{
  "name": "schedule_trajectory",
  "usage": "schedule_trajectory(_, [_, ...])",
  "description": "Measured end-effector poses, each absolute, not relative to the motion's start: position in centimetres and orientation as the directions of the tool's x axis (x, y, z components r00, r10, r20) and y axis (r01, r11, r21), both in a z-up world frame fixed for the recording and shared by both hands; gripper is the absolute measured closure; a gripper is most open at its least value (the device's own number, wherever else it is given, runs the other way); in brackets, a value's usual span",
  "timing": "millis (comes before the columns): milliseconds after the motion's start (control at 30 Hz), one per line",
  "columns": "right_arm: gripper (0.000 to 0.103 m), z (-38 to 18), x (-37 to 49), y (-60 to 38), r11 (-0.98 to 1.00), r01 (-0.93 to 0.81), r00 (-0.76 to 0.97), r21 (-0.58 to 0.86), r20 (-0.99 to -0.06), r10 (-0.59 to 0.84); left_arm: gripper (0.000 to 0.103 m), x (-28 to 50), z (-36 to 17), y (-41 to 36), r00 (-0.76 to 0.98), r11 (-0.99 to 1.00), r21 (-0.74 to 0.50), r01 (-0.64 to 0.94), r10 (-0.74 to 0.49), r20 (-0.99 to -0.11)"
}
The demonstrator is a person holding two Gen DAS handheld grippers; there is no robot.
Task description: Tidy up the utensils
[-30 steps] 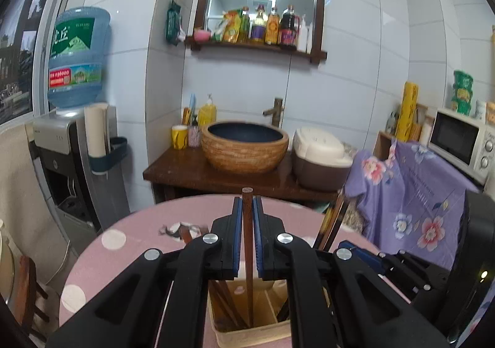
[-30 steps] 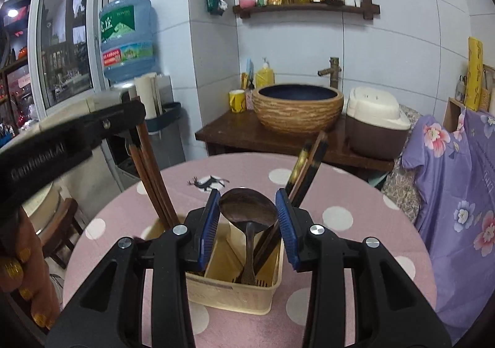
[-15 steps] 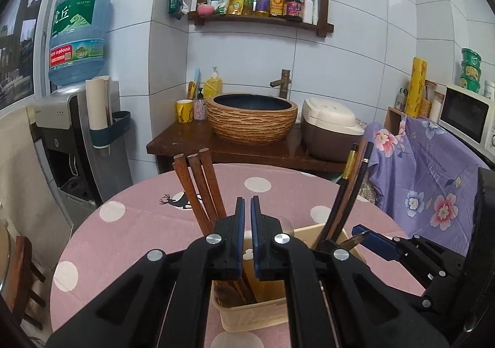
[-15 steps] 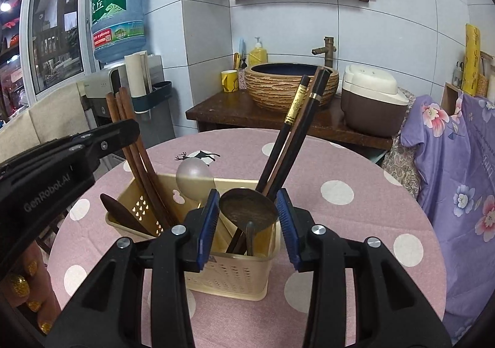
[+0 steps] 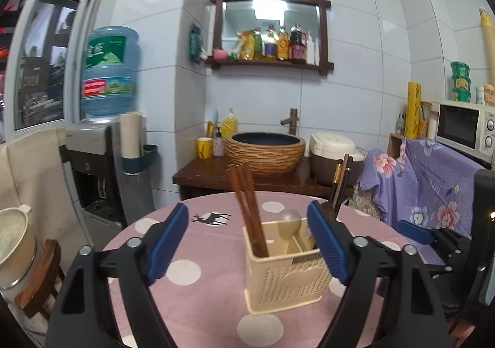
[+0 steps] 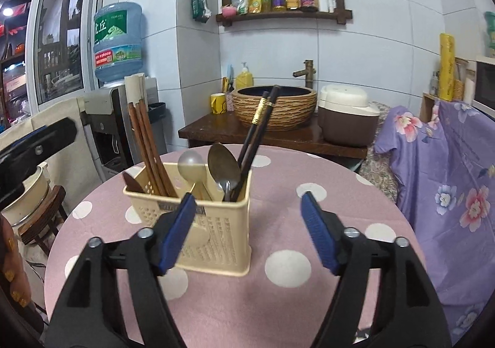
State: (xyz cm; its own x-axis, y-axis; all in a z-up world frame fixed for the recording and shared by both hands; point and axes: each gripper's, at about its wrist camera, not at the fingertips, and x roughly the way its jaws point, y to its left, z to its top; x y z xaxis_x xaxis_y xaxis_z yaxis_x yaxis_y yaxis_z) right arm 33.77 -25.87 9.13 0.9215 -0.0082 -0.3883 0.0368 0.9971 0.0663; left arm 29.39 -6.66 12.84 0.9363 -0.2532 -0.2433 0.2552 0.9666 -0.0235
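**Utensils sorted upright in the caddy, both tools letting go**

The cream caddy stood mid-bench, brown chopsticks, spoons and black chopsticks kept upright by separate compartments. The left tool and right tool were opening, gripping nothing. The round bench wore pink polka-dot cloth in a white-tiled room.

Cream perforated caddy; pink tablecloth, white polka dots; brown chopsticks; purple floral cloth
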Motion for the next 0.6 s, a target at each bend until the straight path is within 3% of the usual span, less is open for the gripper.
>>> schedule_trajectory(167, [0.021,7.7,28.1,-25.7,0.994,0.052,0.937,0.092,-0.349,-0.017,0.012,24.8,10.2,-4.5,0.953,0.979,-0.011,0.203,-0.200,-0.229])
schedule_trajectory(300, [0.008,5.1,22.4,-25.2,0.991,0.076,0.954,0.112,-0.296,-0.040,0.007,19.4,6.8,-2.8,0.961,0.985,-0.046,0.168,-0.174,-0.214])
schedule_trajectory(600, [0.006,-1.0,9.3,-23.4,0.971,0.214,0.947,0.103,-0.265,-0.181,0.005,7.3,0.9,-2.4,0.975,0.995,-0.047,0.088,-0.095,-0.200])
